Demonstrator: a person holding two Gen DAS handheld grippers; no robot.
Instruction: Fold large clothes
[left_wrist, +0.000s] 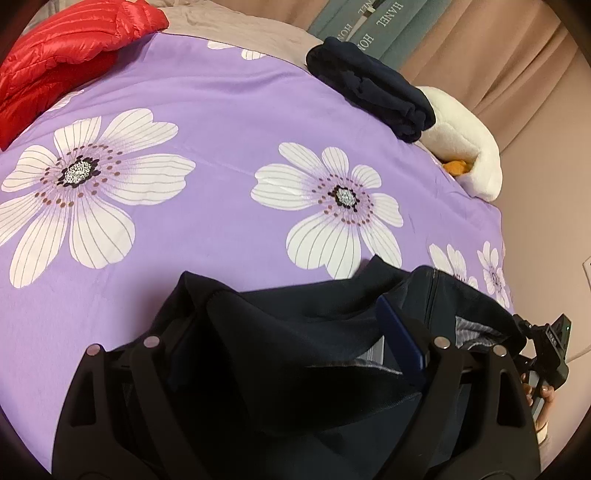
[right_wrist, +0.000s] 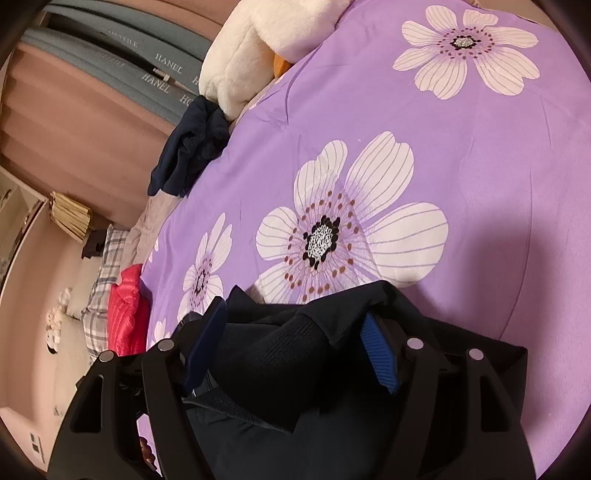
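A dark navy garment (left_wrist: 295, 354) lies bunched at the near edge of a purple flowered bed cover (left_wrist: 221, 122). My left gripper (left_wrist: 288, 321) stands open around a thick fold of it; its blue right pad (left_wrist: 402, 339) shows beside the cloth, not pressing. In the right wrist view the same garment (right_wrist: 280, 354) fills the gap of my right gripper (right_wrist: 293, 314), also open. Its ribbed blue pad (right_wrist: 380, 358) is bare, and a flap of cloth hangs over that finger. The right gripper's body (left_wrist: 550, 339) and the hand (left_wrist: 543, 398) holding it show at the left view's right edge.
A red puffer jacket (left_wrist: 62, 62) sits at the bed's far left. A folded navy garment (left_wrist: 373, 88) and a white plush toy (left_wrist: 465, 147) lie at the far right edge. Pink curtains (left_wrist: 498, 55) hang behind. A plaid pillow (right_wrist: 103, 280) lies off the bed's side.
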